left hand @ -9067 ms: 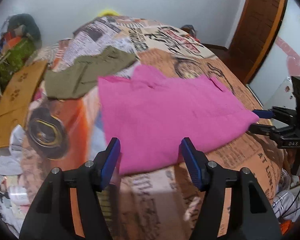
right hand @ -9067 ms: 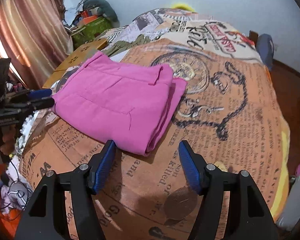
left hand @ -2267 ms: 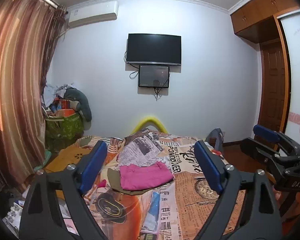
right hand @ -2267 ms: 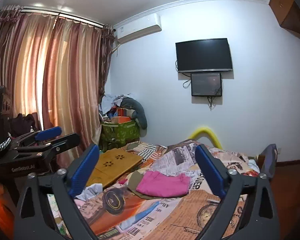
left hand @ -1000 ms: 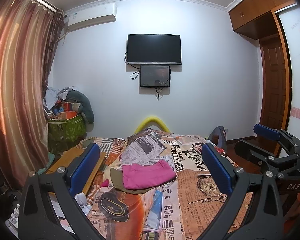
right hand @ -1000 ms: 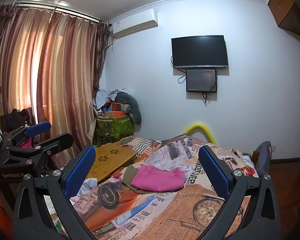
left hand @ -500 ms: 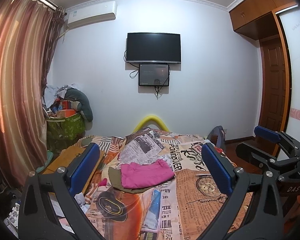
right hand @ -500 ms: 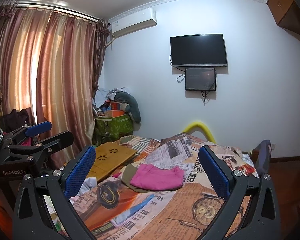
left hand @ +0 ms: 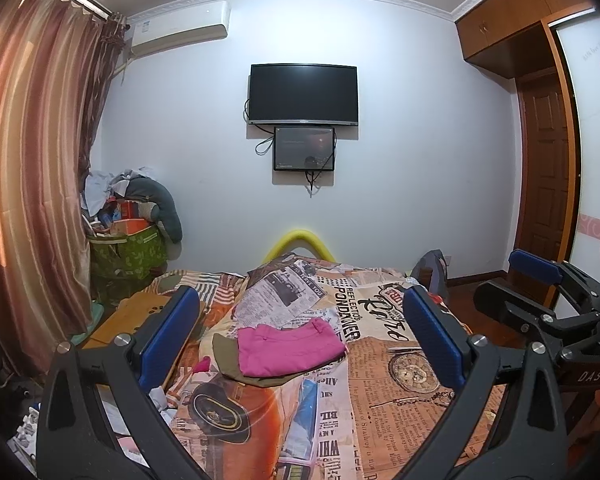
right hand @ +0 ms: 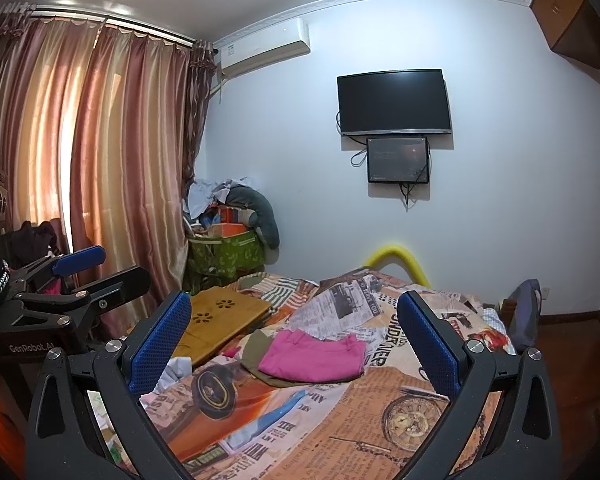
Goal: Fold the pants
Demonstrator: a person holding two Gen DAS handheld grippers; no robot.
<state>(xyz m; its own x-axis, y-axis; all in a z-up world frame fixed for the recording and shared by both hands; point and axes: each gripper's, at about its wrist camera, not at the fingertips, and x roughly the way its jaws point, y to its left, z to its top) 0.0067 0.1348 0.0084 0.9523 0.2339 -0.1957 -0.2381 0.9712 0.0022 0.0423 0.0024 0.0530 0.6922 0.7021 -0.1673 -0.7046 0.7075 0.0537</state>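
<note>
1. Striped reddish-brown curtains [right hand: 112, 168] hang along the left side of the room.
2. A green fabric bin [left hand: 130, 254] piled with clothes and boxes stands in the far left corner, beside the curtains.
3. A flat wooden lap tray with flower-shaped cut-outs [right hand: 220, 320] lies on the left edge of the bed, near the bin.
4. The left gripper [left hand: 298, 346] is held level above the near end of the bed. Its jaws are spread wide with nothing between them; the blue ribbed pads [left hand: 168, 336] face each other across the view.
5. The bed with a newspaper-print orange cover [left hand: 380, 400] fills the lower centre of both views.
6. The folded pink pants [left hand: 288, 344] lie as a compact rectangle in the middle of the bed, far from both grippers. They rest on top of an olive-green garment [left hand: 224, 356], whose edges show at the left and near sides of the pink fabric.
7. A black wall-mounted television [left hand: 303, 94] hangs on the far wall, with a smaller dark screen [left hand: 304, 148] directly below it.
8. The right gripper [right hand: 294, 346] is held level to the right of the left gripper. Its jaws are also spread wide and hold nothing.
9. A brown wooden door [left hand: 546, 172] stands at the far right.
</note>
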